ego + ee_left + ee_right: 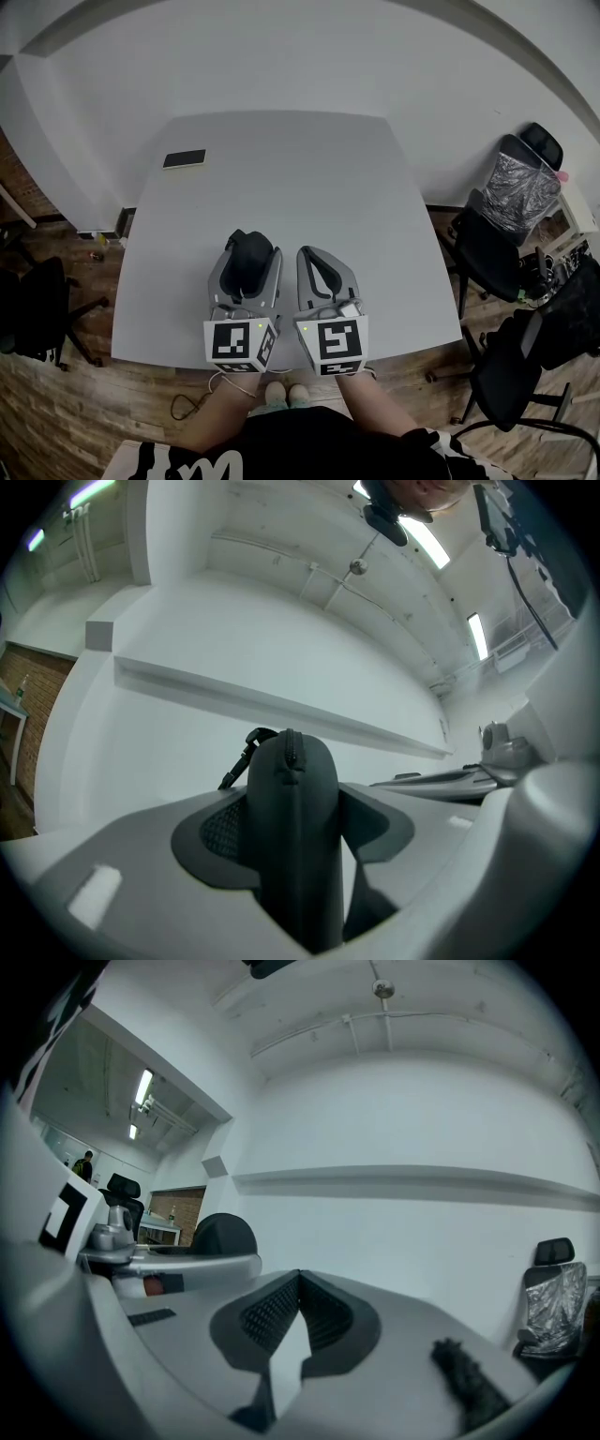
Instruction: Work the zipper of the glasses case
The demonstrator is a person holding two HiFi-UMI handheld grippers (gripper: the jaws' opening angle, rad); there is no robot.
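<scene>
My left gripper [292, 832] clamps the dark glasses case [295, 799] upright between its two padded jaws, the zipper [289, 750] running up the narrow edge that faces me and a black strap [238, 758] hanging off its top left, before a white wall [244, 639] with a long ledge [281, 705].

A big gray table [281, 178] stands near a white wall [328, 56] at 12 o'clock. Black chairs [511, 225] sit at 3 o'clock. The floor [66, 384] is brown wood. Long lights [433, 544] shine on the ceiling.
</scene>
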